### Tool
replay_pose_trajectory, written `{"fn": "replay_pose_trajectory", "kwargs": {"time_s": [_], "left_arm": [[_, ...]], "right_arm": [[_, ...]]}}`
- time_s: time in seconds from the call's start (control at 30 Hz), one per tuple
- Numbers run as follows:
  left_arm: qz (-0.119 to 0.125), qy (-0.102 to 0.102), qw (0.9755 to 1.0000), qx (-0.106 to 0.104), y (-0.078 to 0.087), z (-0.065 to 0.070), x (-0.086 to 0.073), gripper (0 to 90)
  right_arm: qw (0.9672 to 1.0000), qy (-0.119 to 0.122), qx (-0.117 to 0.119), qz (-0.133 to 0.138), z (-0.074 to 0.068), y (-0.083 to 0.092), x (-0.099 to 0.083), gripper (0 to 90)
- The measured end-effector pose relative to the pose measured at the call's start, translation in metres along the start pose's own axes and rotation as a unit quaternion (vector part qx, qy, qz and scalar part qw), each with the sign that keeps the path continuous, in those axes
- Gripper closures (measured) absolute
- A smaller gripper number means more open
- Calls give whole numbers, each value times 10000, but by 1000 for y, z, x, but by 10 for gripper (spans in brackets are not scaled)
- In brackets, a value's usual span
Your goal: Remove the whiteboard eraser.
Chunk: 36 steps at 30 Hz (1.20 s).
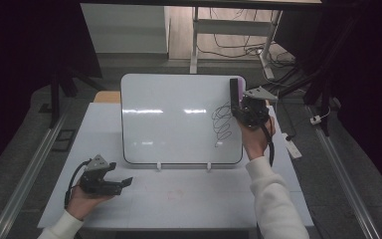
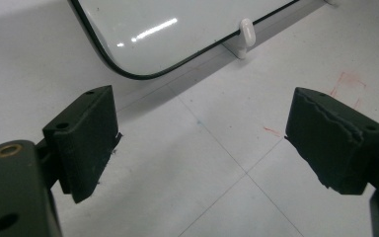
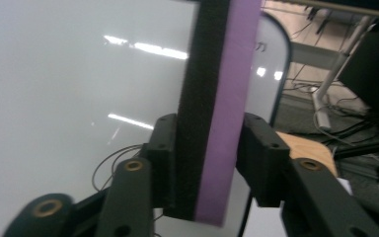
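A whiteboard (image 1: 179,119) is seen propped at a tilt on the white table (image 1: 179,199), its lower edge held by 2 small white clips (image 1: 158,166); a black scribble (image 1: 222,124) is drawn on its right part. An eraser (image 1: 235,94), black on 1 side and purple on the other, is held upright against the board's upper right area, just above the scribble; it is clamped between the jaws of the right gripper (image 1: 238,107), which is raised in the person's right hand (image 1: 256,137). In the right gripper view the eraser (image 3: 219,108) is seen pinched from both sides by the right gripper (image 3: 205,163), its black felt layer toward the board surface (image 3: 69,89) and the purple layer turned away; the loops of the scribble (image 3: 111,165) are seen just below the jaws.

The left gripper (image 1: 122,183) is rested low on the table near its front left part, well apart from the eraser, and is held in the left hand (image 1: 84,196); in the left gripper view its jaws are spread wide with nothing between them, the left gripper (image 2: 202,143) being pointed at bare table (image 2: 217,163); the board's rounded lower corner (image 2: 128,74) and 1 clip (image 2: 246,34) are seen beyond.
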State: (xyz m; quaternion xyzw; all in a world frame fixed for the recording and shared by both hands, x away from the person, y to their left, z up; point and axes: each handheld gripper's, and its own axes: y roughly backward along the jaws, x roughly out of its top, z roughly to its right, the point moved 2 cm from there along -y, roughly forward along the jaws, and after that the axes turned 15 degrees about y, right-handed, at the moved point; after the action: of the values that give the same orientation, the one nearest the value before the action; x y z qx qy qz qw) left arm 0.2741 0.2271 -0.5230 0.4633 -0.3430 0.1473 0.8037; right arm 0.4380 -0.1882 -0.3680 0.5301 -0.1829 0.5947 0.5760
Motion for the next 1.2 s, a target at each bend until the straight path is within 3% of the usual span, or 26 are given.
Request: {"fn": "replay_pose_trajectory", "kwargs": {"time_s": [0.17, 0.37, 0.7, 0.83, 0.97, 1.2], "left_arm": [[4, 9, 10000, 19, 0, -1, 0, 136], [14, 26, 10000, 17, 0, -1, 0, 136], [2, 49, 10000, 48, -1, -2, 0, 137], [-33, 43, 10000, 75, -2, -3, 0, 136], [-45, 67, 9999, 96, -2, -3, 0, 136], [-32, 111, 9999, 102, -1, -3, 0, 137]], "right_arm": [[9996, -16, -27, 272, 6, 14, 3, 637], [9990, 2, 161, 418, 6, 29, 2, 638], [9979, 15, 401, 515, 6, 41, -25, 637], [9954, 92, 748, 592, -3, 51, -40, 637], [9943, 297, 882, 527, -14, 61, -53, 637], [9921, 393, 1086, 500, -30, 76, -75, 636]]}}
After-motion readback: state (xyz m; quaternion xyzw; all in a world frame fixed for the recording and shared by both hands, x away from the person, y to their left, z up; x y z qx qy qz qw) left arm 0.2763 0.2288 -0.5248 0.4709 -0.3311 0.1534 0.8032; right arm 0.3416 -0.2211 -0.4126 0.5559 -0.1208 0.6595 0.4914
